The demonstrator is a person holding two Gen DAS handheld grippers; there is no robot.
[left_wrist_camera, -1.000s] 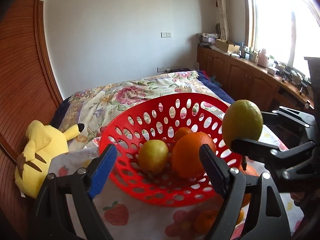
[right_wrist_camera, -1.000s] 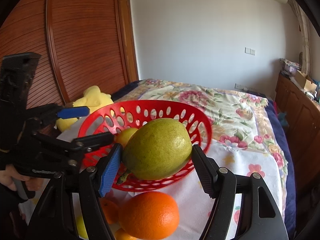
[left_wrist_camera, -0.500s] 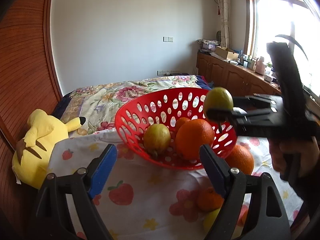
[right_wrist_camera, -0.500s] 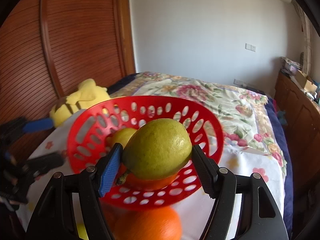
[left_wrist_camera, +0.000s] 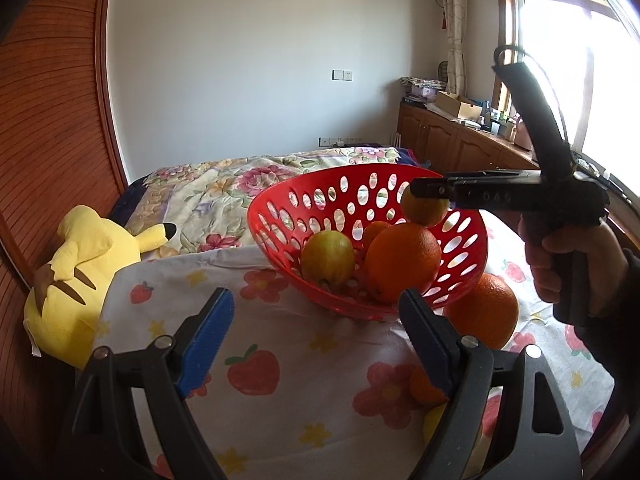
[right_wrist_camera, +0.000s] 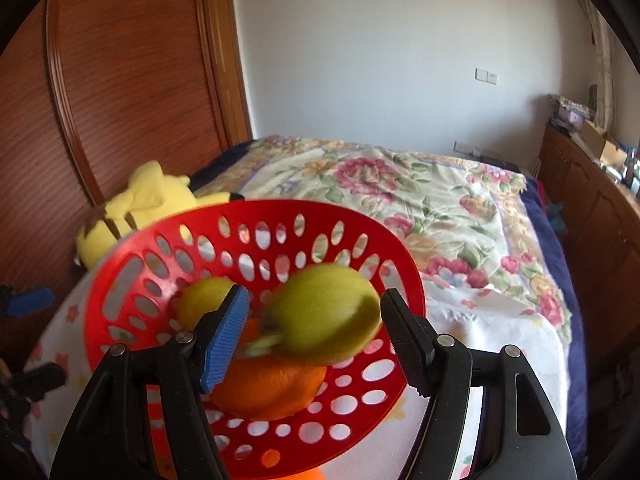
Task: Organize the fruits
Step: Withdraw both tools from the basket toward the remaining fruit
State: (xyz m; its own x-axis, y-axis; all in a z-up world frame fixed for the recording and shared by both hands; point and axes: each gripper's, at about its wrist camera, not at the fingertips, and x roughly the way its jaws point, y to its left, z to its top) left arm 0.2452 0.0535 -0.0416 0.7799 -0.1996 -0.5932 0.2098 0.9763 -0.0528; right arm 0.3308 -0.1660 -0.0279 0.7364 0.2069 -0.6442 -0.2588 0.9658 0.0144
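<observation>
Fruits sit partly gathered in a red perforated basket [left_wrist_camera: 280, 216] on a strawberry-print cloth [left_wrist_camera: 256, 360] spread over the bed: a large orange [left_wrist_camera: 400, 264], a yellow-green fruit [left_wrist_camera: 326, 258] beside it and a smaller orange one [left_wrist_camera: 376, 230] behind them. The right gripper [right_wrist_camera: 314, 330] is over the basket with a green-yellow lemon [right_wrist_camera: 324, 312] between its fingers; the lemon is blurred, and in the right wrist view there are gaps between it and both pads, so the fingers look released rather than clenched on it. In the left wrist view the lemon [left_wrist_camera: 424, 210] is directly above the large orange, seemingly touching it. The left gripper [left_wrist_camera: 316, 336] hovers low over the cloth in front of the basket, fingers spread and holding nothing. Another orange [left_wrist_camera: 484, 312] lies on the cloth just beside the basket, and two smaller fruits are half hidden behind the left gripper's right finger. A yellow plush toy [left_wrist_camera: 80, 272] rests by the wooden headboard.
</observation>
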